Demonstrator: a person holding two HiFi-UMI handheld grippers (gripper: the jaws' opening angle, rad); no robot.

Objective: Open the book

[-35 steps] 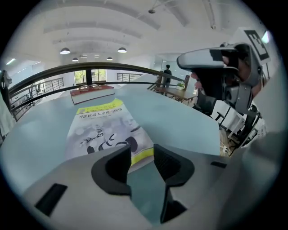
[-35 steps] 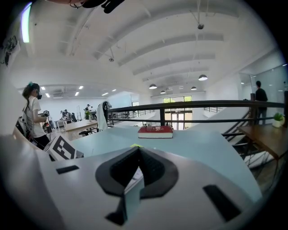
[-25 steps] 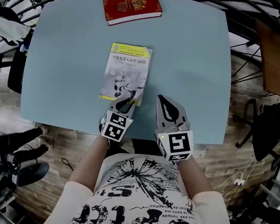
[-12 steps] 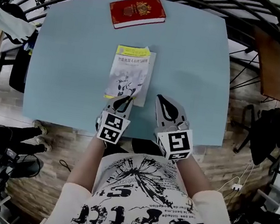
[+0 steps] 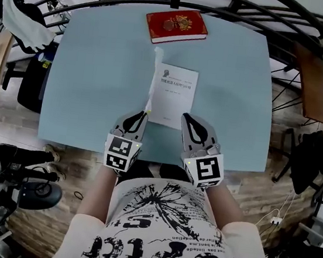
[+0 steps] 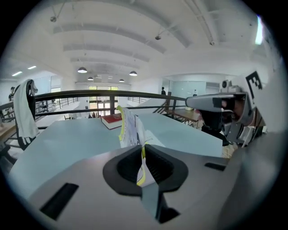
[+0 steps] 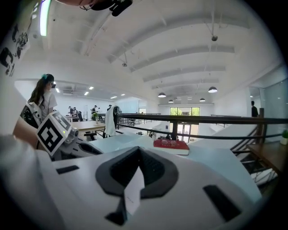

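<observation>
The book [image 5: 173, 94] lies in the middle of the blue table [image 5: 97, 76], its white title page showing. Its yellow-edged cover [image 5: 151, 83] stands upright along the left side. My left gripper [image 5: 144, 115] is shut on the cover's near corner; its jaws have just been closing with the cover [image 6: 128, 128] between them, as the left gripper [image 6: 143, 156] view shows. My right gripper [image 5: 187, 120] is shut by the book's near right corner. In the right gripper [image 7: 137, 168] view only white page shows below the jaws.
A red book [image 5: 176, 26] lies at the table's far edge, also seen as the red book [image 7: 172, 144] in the right gripper view. Black railings [image 5: 237, 2] curve behind the table. A chair with a white garment [image 5: 23, 13] stands at the left.
The book's cover, flat a second ago, has been lifted upright and the white title page is bared. My left gripper has closed on the cover and risen. The right gripper shifted slightly.
</observation>
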